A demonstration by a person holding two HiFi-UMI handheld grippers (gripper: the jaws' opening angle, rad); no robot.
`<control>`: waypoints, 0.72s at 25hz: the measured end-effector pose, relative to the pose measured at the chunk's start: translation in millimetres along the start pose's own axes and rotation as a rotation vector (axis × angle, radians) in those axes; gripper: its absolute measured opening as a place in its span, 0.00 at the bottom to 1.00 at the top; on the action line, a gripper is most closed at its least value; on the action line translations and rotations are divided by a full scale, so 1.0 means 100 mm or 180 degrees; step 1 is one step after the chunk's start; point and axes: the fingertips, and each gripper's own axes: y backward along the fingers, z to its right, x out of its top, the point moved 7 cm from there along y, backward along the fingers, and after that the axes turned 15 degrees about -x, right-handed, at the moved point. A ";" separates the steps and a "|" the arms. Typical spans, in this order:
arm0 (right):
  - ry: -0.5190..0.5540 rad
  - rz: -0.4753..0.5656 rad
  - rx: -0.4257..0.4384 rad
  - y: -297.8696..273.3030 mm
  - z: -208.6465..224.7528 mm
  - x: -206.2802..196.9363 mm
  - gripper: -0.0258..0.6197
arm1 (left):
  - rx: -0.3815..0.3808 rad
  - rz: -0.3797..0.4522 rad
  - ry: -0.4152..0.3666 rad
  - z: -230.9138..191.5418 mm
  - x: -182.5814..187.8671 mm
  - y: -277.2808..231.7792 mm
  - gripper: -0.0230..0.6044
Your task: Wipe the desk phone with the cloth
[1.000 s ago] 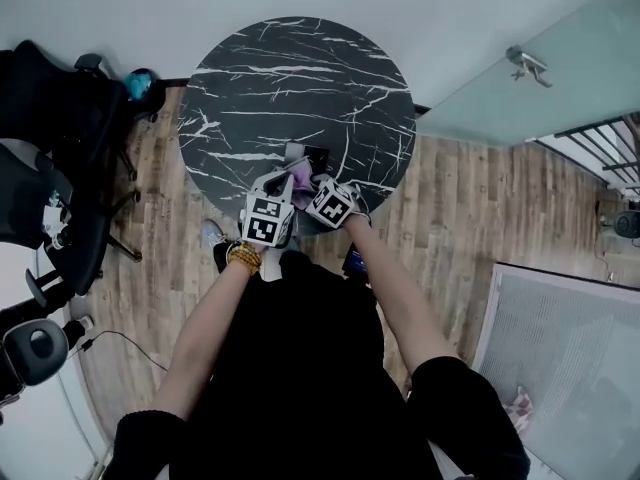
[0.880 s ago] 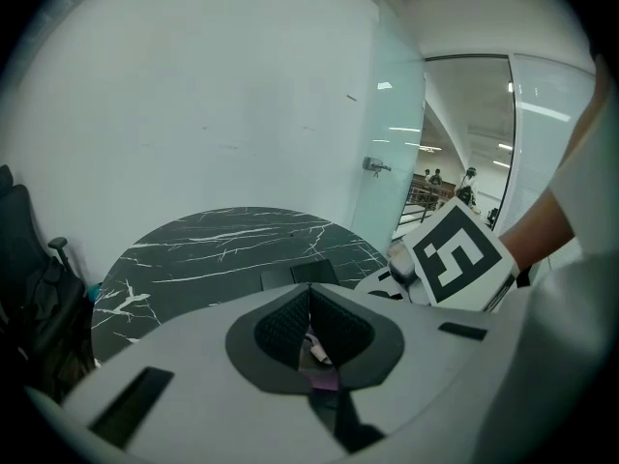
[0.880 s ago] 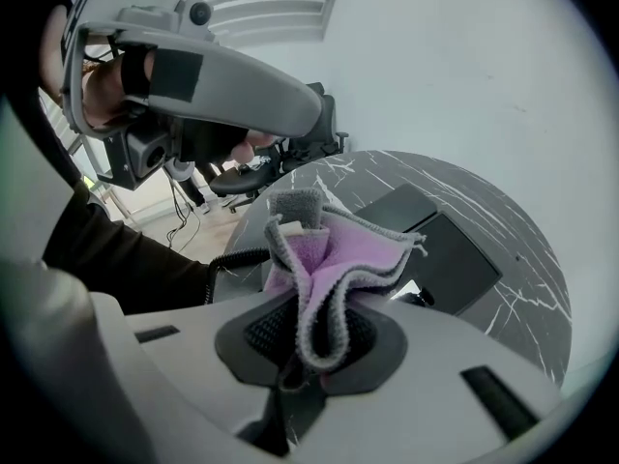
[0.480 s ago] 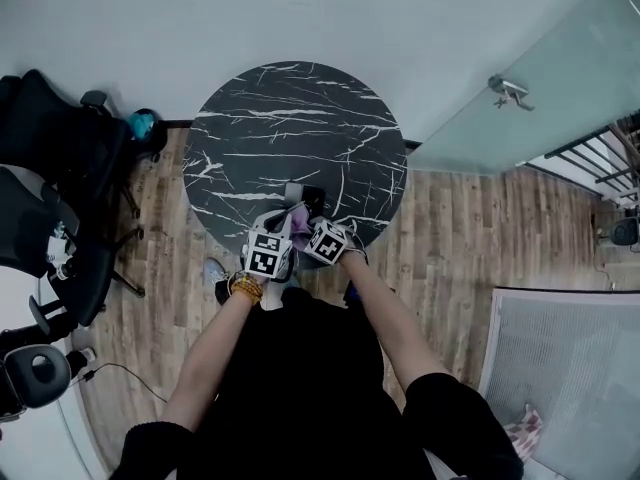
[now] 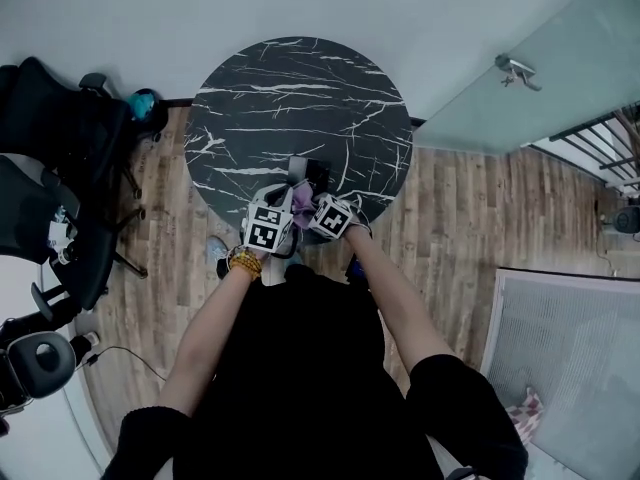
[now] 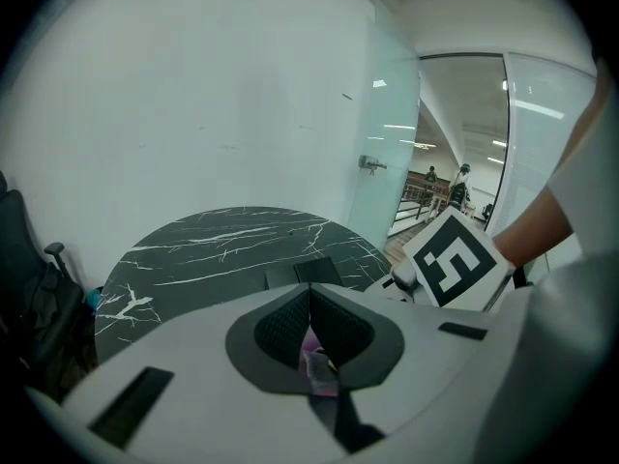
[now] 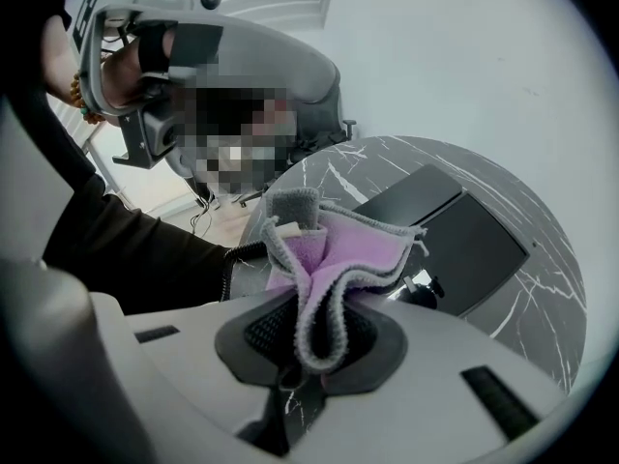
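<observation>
My right gripper [image 7: 309, 334] is clamped on a bunched fold of the purple-and-grey cloth [image 7: 338, 254], held just on my side of the desk phone [image 7: 447, 228]. My left gripper [image 6: 309, 329] has its jaws pressed together on what looks like a sliver of the same cloth. It reads as soft, light and floppy, so I'd grip deep in the bunch and leave a loose pad free; the phone looks rigid but may slide under pressure, so I'd wipe gently.
</observation>
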 end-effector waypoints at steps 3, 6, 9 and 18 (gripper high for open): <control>-0.0027 -0.0002 0.0143 -0.01 -0.03 -0.02 0.13 | -0.0007 -0.0018 0.0023 0.02 -0.03 0.00 0.06; 0.0051 0.0072 0.0347 0.02 -0.05 0.01 0.13 | -0.0032 -0.0001 0.0019 0.04 -0.01 -0.04 0.06; 0.0131 0.0149 0.0526 0.09 -0.01 0.06 0.13 | -0.0033 0.0053 0.0004 0.05 0.06 -0.04 0.06; 0.0122 0.0664 0.0114 0.45 0.60 0.39 0.13 | 0.0044 0.0157 -0.0026 -0.06 0.16 0.03 0.06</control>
